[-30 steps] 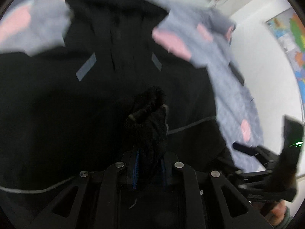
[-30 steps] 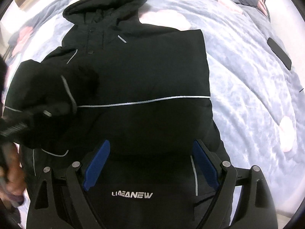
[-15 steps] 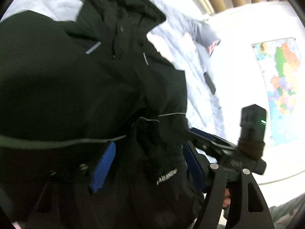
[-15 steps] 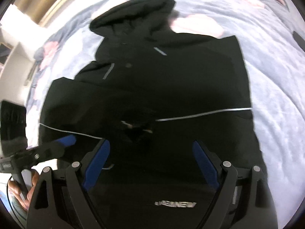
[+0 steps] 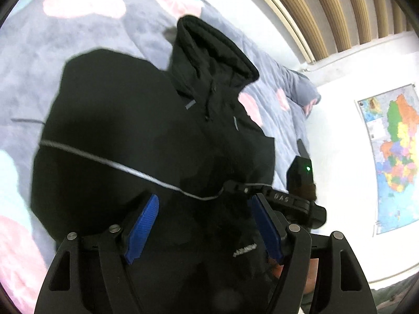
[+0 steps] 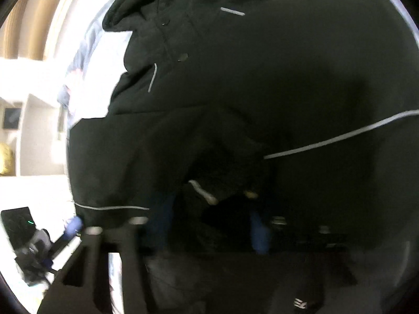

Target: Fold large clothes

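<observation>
Jacket point(image 5: 146, 130): black, hooded, spread on the bed and filling the centre of the left wrist view; it covers nearly the whole right wrist view.
Hood point(image 5: 212, 60): at top centre of the left wrist view, opening toward the upper right.
Reflective piping point(image 5: 110, 163): a thin pale line running from left of centre down to lower centre across the jacket.
Left gripper point(image 5: 204, 225): lower centre, blue-padded fingers point(image 5: 142, 225) spread wide apart, nothing between them but the jacket below.
Right gripper point(image 6: 209, 225): low in its own blurred view, pressed close to dark fabric; whether its fingers are parted or clamped on cloth cannot be told.
Blanket point(image 5: 52, 41): grey with pink patches, upper left.
Map point(image 5: 390, 157): colourful, on the white wall at right.
</observation>
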Motion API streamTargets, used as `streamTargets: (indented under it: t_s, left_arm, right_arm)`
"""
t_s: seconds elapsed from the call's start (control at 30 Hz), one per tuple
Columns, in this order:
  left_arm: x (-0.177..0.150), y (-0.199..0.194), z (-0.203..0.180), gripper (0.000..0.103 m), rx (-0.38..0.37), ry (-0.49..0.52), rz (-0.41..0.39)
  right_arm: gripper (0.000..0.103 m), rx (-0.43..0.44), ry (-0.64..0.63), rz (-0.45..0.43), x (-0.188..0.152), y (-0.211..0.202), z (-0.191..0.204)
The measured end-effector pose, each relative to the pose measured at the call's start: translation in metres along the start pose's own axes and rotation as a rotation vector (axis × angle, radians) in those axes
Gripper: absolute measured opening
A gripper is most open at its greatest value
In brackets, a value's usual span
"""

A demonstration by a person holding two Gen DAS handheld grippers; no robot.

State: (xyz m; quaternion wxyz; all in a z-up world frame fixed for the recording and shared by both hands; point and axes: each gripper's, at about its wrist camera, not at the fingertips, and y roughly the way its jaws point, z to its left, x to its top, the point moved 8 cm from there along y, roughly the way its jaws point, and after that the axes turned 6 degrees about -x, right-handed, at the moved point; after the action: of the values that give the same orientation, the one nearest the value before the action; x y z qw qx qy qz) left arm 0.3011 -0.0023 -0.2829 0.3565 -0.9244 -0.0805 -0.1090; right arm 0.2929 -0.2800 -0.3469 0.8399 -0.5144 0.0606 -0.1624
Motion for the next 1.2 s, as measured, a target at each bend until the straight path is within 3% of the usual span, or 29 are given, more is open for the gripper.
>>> streamTargets:
  t_s: [0.13, 0.27, 0.37, 0.47, 0.6, 0.67, 0.77, 0.87, 0.97, 1.03, 1.1, 1.2]
  left_arm:
    - [0.015, -0.009, -0.002, 0.075, 0.047, 0.035, -0.039]
    - [0.035, -0.018, -0.010, 0.075, 0.050, 0.069, -0.090]
    - [0.044, -0.008, -0.011, 0.075, 0.063, 0.093, -0.081]
    - [0.045, 0.025, -0.002, 0.075, 0.101, 0.100, -0.028]
    - [0.037, 0.082, 0.043, 0.075, 0.306, 0.110, 0.092]
    - [0.033, 0.099, 0.069, 0.074, 0.352, 0.087, 0.114]
    - [0.035, 0.105, 0.078, 0.074, 0.367, 0.095, 0.108]
    - [0.034, 0.108, 0.074, 0.074, 0.420, 0.134, 0.132]
    - [0.031, 0.099, 0.059, 0.074, 0.462, 0.187, 0.142]
    - [0.035, 0.087, 0.042, 0.074, 0.437, 0.208, 0.116]
    - [0.041, 0.071, 0.017, 0.075, 0.352, 0.218, 0.061]
    - [0.048, 0.068, -0.008, 0.075, 0.269, 0.225, 0.028]
  right_arm:
    - [0.034, -0.037, -0.106, -0.122, 0.007, -0.047, 0.019]
    - [0.033, -0.183, -0.238, -0.321, 0.024, -0.124, 0.017]
    - [0.033, -0.292, -0.257, -0.393, 0.037, -0.155, -0.009]
    - [0.033, -0.343, -0.197, -0.359, 0.044, -0.141, -0.050]
    - [0.033, -0.382, -0.126, -0.236, 0.044, -0.079, -0.099]
    - [0.034, -0.363, -0.079, -0.194, 0.041, -0.049, -0.122]
    - [0.037, -0.309, -0.024, -0.202, 0.044, -0.034, -0.131]
    - [0.037, -0.323, -0.040, -0.182, 0.044, -0.035, -0.128]
    - [0.052, -0.370, -0.058, -0.171, 0.043, -0.052, -0.118]
    - [0.061, -0.383, -0.069, -0.220, 0.046, -0.070, -0.098]
    - [0.069, -0.364, -0.106, -0.284, 0.046, -0.090, -0.074]
    - [0.073, -0.324, -0.179, -0.333, 0.050, -0.098, -0.032]
